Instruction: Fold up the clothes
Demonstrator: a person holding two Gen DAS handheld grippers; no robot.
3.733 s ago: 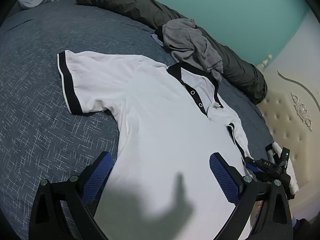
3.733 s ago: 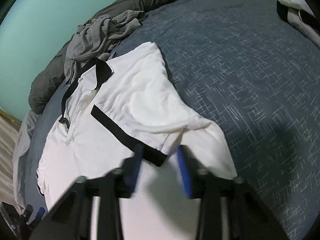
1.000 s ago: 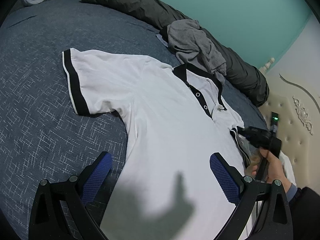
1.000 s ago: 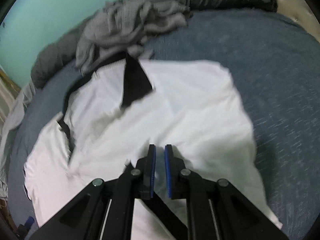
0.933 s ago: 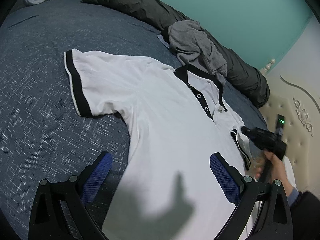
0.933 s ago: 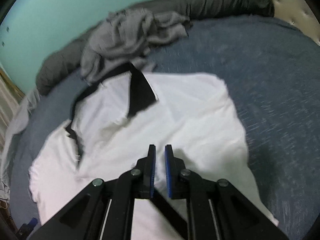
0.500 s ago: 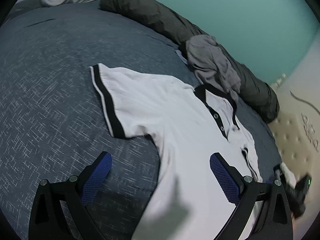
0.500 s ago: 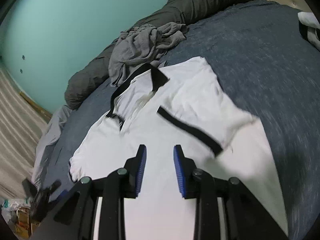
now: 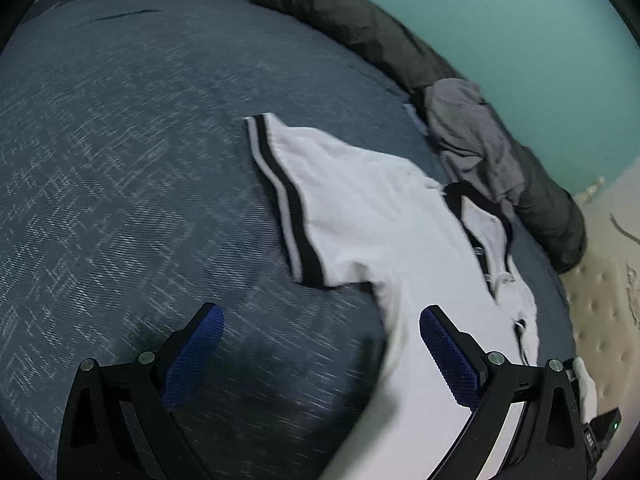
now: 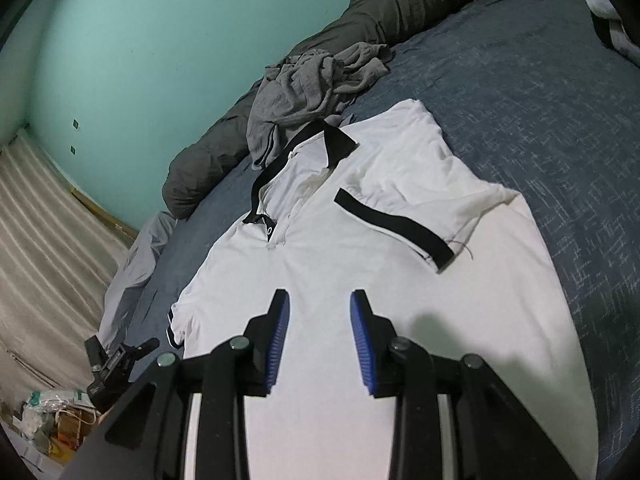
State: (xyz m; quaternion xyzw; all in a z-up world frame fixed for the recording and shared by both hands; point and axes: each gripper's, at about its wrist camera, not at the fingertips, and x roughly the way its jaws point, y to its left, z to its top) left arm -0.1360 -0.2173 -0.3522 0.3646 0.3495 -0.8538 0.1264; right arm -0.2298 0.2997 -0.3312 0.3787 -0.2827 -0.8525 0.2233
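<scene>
A white polo shirt (image 9: 380,216) with black collar and cuffs lies face up on the dark blue bed cover (image 9: 120,160). Its near sleeve (image 9: 288,200) is spread flat in the left wrist view. In the right wrist view the other sleeve (image 10: 420,204) lies folded inward over the chest, its black cuff (image 10: 396,228) running diagonally. My left gripper (image 9: 320,320) is wide open above the bed cover at the shirt's side edge, holding nothing. My right gripper (image 10: 320,308) hovers over the shirt's body; its jaws are opening, with nothing between them.
A crumpled grey garment (image 10: 312,80) lies just past the collar, against a long dark grey rolled duvet (image 9: 360,28) along the teal wall. A padded headboard (image 9: 600,300) borders one side. Another white and black garment (image 10: 608,20) lies at the bed's far corner.
The right gripper let go of the sleeve, which now lies folded on the chest, then drew back and opened. The left gripper shifted sideways toward the spread sleeve's side.
</scene>
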